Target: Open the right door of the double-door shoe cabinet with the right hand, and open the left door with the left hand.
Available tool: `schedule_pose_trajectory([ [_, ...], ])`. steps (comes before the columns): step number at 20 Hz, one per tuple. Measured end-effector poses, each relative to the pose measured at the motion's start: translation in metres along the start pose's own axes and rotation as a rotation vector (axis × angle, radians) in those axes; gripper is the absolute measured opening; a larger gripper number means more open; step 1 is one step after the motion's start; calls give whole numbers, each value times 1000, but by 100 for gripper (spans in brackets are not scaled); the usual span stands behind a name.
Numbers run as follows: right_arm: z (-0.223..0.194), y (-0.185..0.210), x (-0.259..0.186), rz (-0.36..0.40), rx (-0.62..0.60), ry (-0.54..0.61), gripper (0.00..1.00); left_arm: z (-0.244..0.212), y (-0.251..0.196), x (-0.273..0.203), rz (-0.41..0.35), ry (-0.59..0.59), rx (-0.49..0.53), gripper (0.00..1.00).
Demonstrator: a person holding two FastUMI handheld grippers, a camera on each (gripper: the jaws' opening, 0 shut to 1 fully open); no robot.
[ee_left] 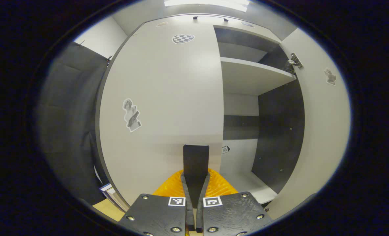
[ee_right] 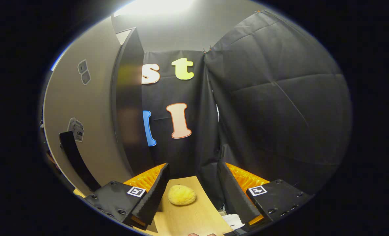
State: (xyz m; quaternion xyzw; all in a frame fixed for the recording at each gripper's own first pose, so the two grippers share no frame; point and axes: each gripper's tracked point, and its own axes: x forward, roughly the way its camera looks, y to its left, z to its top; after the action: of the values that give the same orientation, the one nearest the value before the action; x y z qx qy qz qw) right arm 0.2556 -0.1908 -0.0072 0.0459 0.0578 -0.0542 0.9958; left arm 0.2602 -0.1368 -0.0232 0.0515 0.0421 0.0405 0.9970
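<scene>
The shoe cabinet's left door (ee_left: 161,98) is a white panel with stickers, and it lies flat across the cabinet front. My left gripper (ee_left: 196,175) is shut on its dark vertical handle (ee_left: 196,157) near the door's right edge. The right door (ee_left: 322,124) stands swung wide open, baring white shelves (ee_left: 253,75) and the dark inside wall (ee_left: 279,131). In the right gripper view, my right gripper (ee_right: 194,177) is open and holds nothing. The right door's outer face (ee_right: 83,108) and its dark handle (ee_right: 74,157) lie off to its left, apart from the fingers.
Black cloth walls (ee_right: 273,108) close in the booth beside the cabinet. A light wooden surface (ee_right: 194,213) lies below the right gripper, and a yellow sponge-like lump (ee_right: 181,195) rests on it. A white object (ee_right: 232,219) sits near the right finger.
</scene>
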Motion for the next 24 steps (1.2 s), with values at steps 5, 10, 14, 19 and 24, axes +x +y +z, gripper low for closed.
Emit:
schedule_pose_trajectory([
  [5,7,15,-35,-41,-23,-12,98,-1,3,-7,-74,-10,-16,5],
  [10,18,48,-74,-66,-31,-45,98,-4,8,-14,-174,-12,-28,5],
  [14,14,68,-110,-80,-29,-56,98,-4,13,-18,-218,-27,-46,5],
  [19,2,90,-148,-106,-54,-39,98,-7,20,-30,-249,-43,-45,5],
  [24,5,127,-168,-72,-61,-50,98,-7,28,-46,-282,-43,-38,5],
])
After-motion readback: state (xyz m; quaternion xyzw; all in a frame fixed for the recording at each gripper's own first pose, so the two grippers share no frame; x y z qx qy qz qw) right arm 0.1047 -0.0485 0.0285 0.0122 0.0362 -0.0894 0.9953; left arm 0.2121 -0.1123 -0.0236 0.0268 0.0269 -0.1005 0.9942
